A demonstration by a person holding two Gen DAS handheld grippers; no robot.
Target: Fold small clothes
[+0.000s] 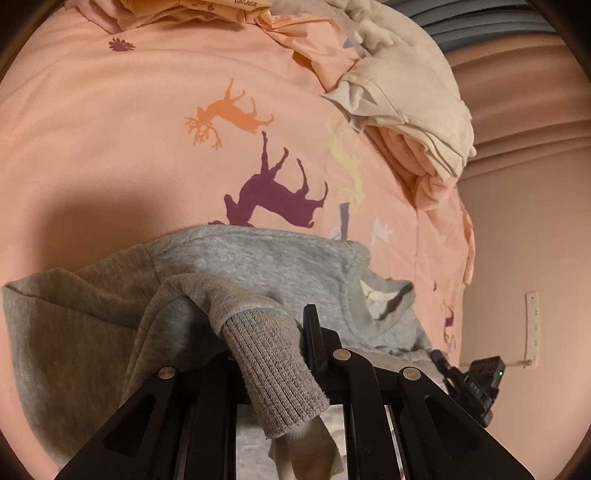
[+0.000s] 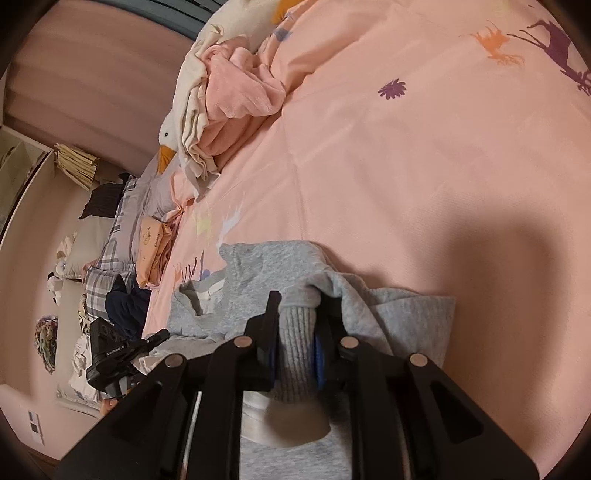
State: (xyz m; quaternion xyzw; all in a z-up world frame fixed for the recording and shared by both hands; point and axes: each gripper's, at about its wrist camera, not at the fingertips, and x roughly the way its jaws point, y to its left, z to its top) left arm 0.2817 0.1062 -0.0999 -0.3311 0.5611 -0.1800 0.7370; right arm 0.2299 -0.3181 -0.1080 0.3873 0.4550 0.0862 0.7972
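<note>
A small grey sweatshirt [image 1: 258, 258] lies on the pink bedsheet [image 1: 147, 129] printed with deer. Its neckline with a white label [image 1: 384, 299] points right. My left gripper [image 1: 284, 328] is shut on one ribbed sleeve cuff [image 1: 273, 373], which drapes over its left finger and hides it. In the right wrist view the same sweatshirt [image 2: 266, 266] lies close ahead on the sheet [image 2: 406, 166]. My right gripper [image 2: 301, 308] is shut on the other ribbed cuff [image 2: 297, 354], pressed between its blue pads. Each gripper shows at the edge of the other's view: the right gripper [image 1: 469, 384], the left gripper [image 2: 110, 354].
A heap of cream and pink fabric [image 1: 406, 110] lies at the bed's far right, with a goose plush toy [image 2: 168, 136] beside it. Folded orange clothes [image 1: 192, 7] sit at the far edge. An orange packet [image 2: 153, 240] and plaid pillows [image 2: 110, 236] lie left of the bed.
</note>
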